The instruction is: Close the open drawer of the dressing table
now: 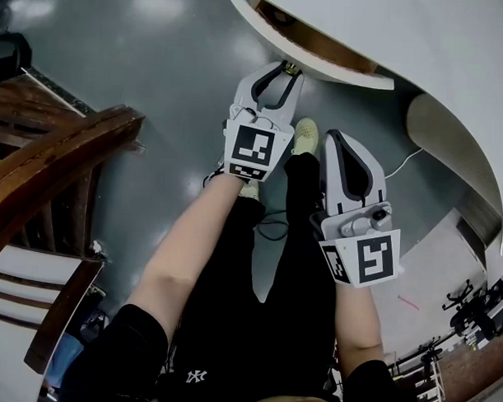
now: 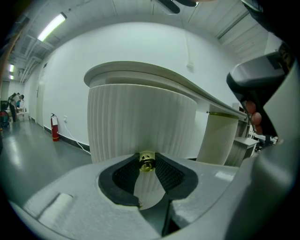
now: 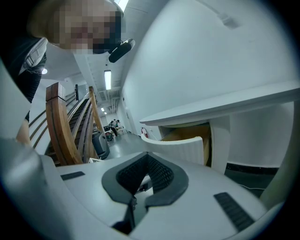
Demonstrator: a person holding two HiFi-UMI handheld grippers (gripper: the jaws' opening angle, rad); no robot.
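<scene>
The white dressing table [image 1: 454,55] curves across the top right of the head view. Its drawer [image 1: 322,62] stands pulled out, wooden inside showing. In the left gripper view the drawer's fluted white front [image 2: 140,117] fills the middle, with a small brass knob [image 2: 146,162] on it. My left gripper [image 1: 286,71] is up against that front, its fingertips closed around the knob [image 1: 291,70]. My right gripper [image 1: 334,140] hangs lower and to the right, shut and holding nothing. In the right gripper view the open drawer [image 3: 183,145] lies ahead, beyond the right gripper [image 3: 146,158].
A dark wooden staircase railing [image 1: 55,164] rises at the left. The person's legs and pale shoes [image 1: 305,136] stand on the grey floor below the drawer. A fluted table pedestal [image 1: 435,128] and a white cable [image 1: 405,160] are at the right.
</scene>
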